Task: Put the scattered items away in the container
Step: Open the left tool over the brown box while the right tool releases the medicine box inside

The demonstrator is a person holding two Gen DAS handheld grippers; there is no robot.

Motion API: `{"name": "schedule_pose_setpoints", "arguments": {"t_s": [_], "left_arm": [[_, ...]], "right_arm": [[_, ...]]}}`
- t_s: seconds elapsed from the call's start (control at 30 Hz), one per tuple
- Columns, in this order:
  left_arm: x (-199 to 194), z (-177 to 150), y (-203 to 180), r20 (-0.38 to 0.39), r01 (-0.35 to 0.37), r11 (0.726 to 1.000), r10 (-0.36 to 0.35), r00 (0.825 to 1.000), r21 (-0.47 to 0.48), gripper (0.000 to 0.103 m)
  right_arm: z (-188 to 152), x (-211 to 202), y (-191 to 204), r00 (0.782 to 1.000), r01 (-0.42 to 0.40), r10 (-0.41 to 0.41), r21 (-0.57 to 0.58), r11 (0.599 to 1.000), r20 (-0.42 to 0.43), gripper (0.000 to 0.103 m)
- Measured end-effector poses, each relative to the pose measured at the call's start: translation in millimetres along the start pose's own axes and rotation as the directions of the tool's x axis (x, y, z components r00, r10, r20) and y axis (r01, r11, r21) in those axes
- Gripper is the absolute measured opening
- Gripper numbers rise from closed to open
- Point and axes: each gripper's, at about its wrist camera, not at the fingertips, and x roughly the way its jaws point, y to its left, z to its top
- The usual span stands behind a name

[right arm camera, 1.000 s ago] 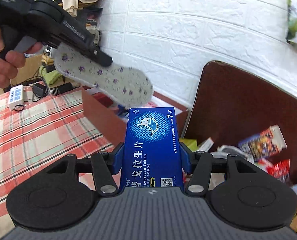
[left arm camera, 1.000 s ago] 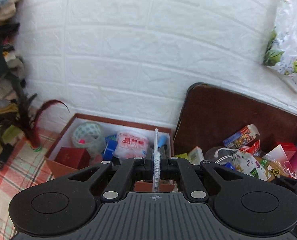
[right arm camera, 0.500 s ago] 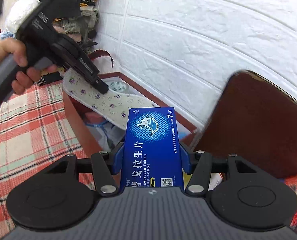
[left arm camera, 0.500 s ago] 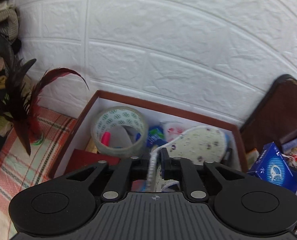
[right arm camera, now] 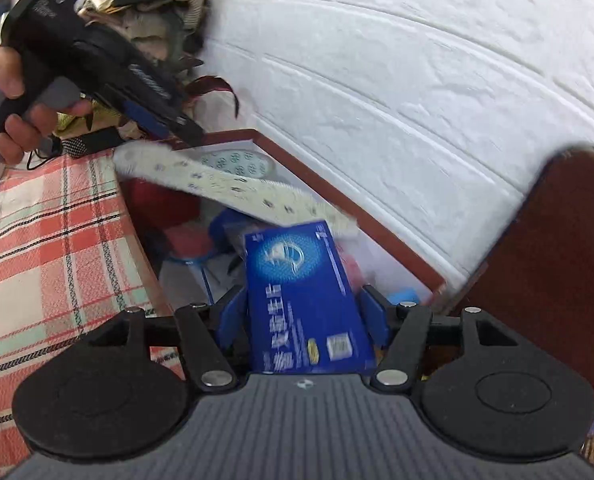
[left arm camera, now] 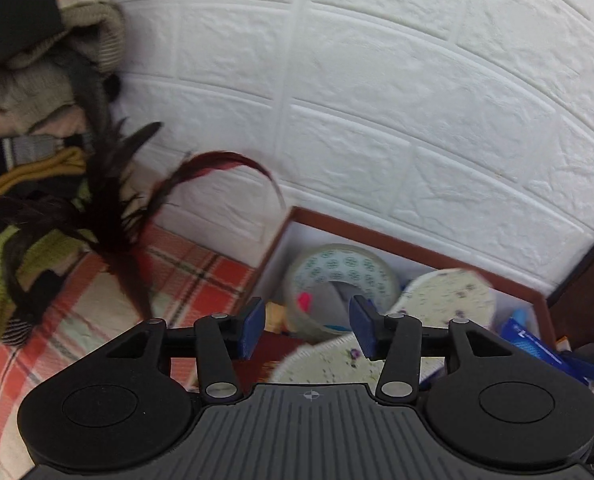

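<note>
The container is a brown-rimmed box with white inner walls, set against the wall. My left gripper is open above its left half with nothing between the fingers. The flower-print insole lies loose across the items in the box, beside a patterned tape roll. In the right wrist view the insole sits just under the left gripper. My right gripper hangs over the container. A blue tablet box tilts between its fingers, which stand slightly apart from its sides.
A dark red feather duster and a heap of clothes stand left of the container. A plaid cloth covers the table. A brown board leans to the right. A hand holds the left gripper.
My left gripper opened and let the insole go into the container. My right gripper moved over the container and its fingers spread; the blue box now tilts.
</note>
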Motion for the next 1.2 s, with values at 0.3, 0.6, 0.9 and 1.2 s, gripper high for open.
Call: {"name": "schedule_pose_setpoints", "arguments": {"t_s": [0.3, 0.6, 0.9, 1.2], "left_arm": [[-16, -23, -29, -0.13, 0.202, 0.975, -0.189, 0.973, 0.096, 0.058], [16, -5, -18, -0.105, -0.024, 0.995, 0.034, 0.994, 0.097, 0.061], [12, 8, -9, -0.055, 0.015, 0.999, -0.013, 0.998, 0.035, 0.061], [-25, -22, -46, -0.028, 0.046, 0.998, -0.045, 0.999, 0.042, 0.103]], "right_arm": [[-5, -12, -8, 0.999, 0.038, -0.039, -0.038, 0.999, -0.018, 0.064], [8, 15, 2, 0.998, 0.053, -0.053, 0.014, 0.999, 0.014, 0.063], [7, 19, -1, 1.0, 0.014, -0.016, 0.085, 0.996, 0.027, 0.075], [0, -13, -12, 0.999, 0.007, -0.013, 0.156, 0.988, 0.036, 0.09]]}}
